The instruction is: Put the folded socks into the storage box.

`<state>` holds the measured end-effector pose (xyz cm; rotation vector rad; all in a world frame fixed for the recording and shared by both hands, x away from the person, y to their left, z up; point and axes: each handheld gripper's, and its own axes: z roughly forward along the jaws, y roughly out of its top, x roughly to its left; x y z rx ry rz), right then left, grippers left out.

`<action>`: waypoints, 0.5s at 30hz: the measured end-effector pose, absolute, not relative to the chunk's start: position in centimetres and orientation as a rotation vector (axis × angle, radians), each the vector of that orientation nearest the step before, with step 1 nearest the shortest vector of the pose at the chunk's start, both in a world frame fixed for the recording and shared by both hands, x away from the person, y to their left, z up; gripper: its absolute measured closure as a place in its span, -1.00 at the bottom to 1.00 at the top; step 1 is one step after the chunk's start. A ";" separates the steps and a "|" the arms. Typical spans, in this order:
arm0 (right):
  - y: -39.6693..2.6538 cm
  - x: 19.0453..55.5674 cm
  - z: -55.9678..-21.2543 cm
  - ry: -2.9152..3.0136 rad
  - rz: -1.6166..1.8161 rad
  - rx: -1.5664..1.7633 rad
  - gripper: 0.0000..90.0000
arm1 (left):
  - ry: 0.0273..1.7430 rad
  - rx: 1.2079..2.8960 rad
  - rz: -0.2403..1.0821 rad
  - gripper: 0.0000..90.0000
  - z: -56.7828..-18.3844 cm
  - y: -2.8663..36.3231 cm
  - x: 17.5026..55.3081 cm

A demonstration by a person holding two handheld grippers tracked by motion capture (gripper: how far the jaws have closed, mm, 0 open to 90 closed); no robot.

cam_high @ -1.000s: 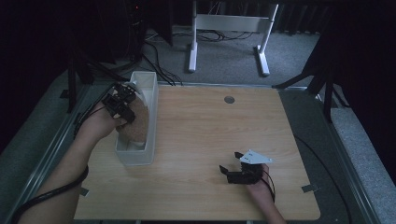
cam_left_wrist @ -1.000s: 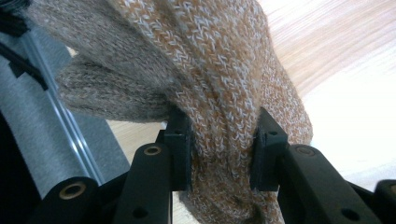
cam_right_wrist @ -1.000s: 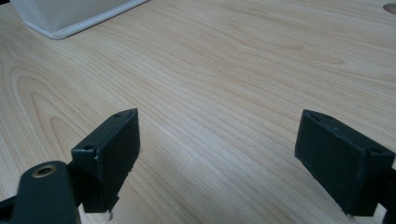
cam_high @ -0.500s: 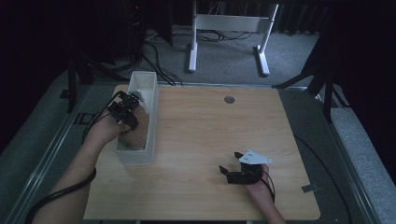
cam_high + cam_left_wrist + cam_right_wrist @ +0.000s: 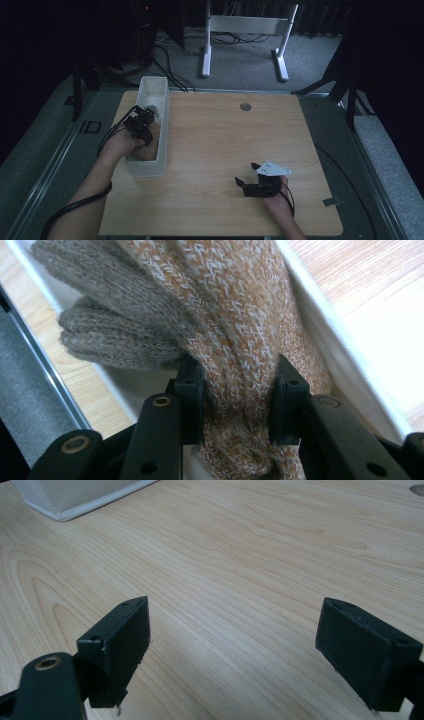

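Now that our left tongs (image 5: 142,131), pinching the knit cloth (image 5: 235,340), have sunk into the white bin (image 5: 161,92) at nine o'clock (right tongs (image 5: 248,186) spread, idle), release seems next.

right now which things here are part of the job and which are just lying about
In the job:
- knitted cloth, tan and grey, clamped in the left gripper
- white bin, which the cloth is inside

Lying about:
- right gripper, jaws open over bare table
- round grommet in the tabletop
- white stand and cables on the floor beyond
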<state>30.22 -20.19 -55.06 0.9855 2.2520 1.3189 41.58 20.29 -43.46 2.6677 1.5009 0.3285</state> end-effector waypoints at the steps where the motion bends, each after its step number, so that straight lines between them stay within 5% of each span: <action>1: -20.2 30.2 -55.1 2.251 1.318 0.988 -0.69 | 1.505 2.669 0.328 0.45 -43.7 20.2 41.6; 7: -20.2 30.2 -55.1 2.254 1.316 0.985 -0.69 | 1.525 2.636 0.323 0.38 -44.9 20.4 41.9; 15: -20.1 30.2 -55.1 2.255 1.308 0.981 -0.69 | 1.519 2.481 0.312 -0.14 -43.5 21.5 41.4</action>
